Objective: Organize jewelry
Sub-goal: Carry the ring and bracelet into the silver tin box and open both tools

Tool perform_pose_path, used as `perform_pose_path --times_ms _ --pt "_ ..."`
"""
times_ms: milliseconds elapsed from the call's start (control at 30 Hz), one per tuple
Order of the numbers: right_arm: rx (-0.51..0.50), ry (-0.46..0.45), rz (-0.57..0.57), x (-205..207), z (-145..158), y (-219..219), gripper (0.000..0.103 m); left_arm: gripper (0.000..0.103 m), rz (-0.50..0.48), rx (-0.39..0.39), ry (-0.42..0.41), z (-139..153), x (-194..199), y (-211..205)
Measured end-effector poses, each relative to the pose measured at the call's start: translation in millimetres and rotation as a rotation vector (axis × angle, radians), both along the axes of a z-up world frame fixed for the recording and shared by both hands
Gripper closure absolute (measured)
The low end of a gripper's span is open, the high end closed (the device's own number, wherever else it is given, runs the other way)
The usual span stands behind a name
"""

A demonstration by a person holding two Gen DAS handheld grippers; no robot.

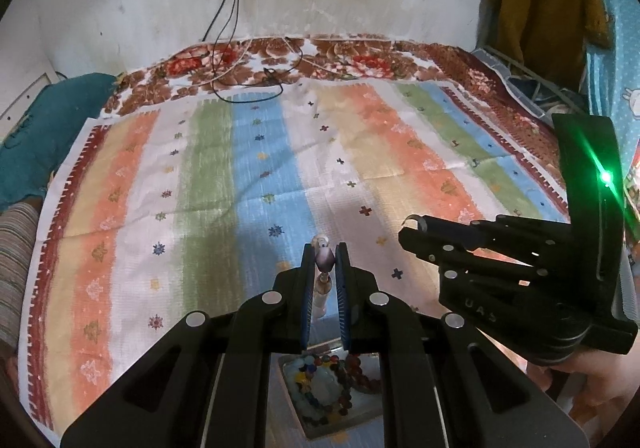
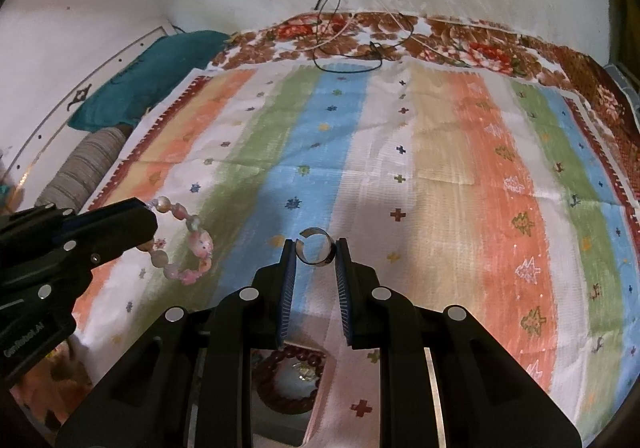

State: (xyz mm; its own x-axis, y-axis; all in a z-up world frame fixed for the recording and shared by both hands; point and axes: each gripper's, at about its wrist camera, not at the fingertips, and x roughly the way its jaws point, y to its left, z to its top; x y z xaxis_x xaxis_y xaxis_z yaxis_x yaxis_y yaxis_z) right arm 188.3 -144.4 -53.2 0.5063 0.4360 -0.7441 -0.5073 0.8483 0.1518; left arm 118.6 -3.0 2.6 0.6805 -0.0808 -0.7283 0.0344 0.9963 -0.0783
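My left gripper (image 1: 325,250) is shut on a pink and white beaded bracelet (image 1: 324,258), held above the striped cloth; the bracelet shows as a hanging loop in the right wrist view (image 2: 188,244). My right gripper (image 2: 316,246) is shut on an open silver ring (image 2: 314,246), also above the cloth; the ring's edge shows at the gripper tip in the left wrist view (image 1: 414,222). Below the left gripper a metal tray (image 1: 352,418) holds multicoloured beads (image 1: 320,384). Below the right gripper lies a dark red bead bracelet (image 2: 288,380).
The striped cloth (image 1: 260,176) covers a bed with a floral blanket (image 1: 280,60) at the back. Cables (image 1: 240,84) run from a wall socket onto the bed. A teal pillow (image 1: 40,136) lies at the left.
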Motion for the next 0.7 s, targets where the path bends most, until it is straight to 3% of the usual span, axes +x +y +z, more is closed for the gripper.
perform_pose_path --times_ms 700 --pt "0.043 -0.006 0.077 -57 7 -2 0.082 0.093 -0.009 -0.007 -0.046 8 -49 -8"
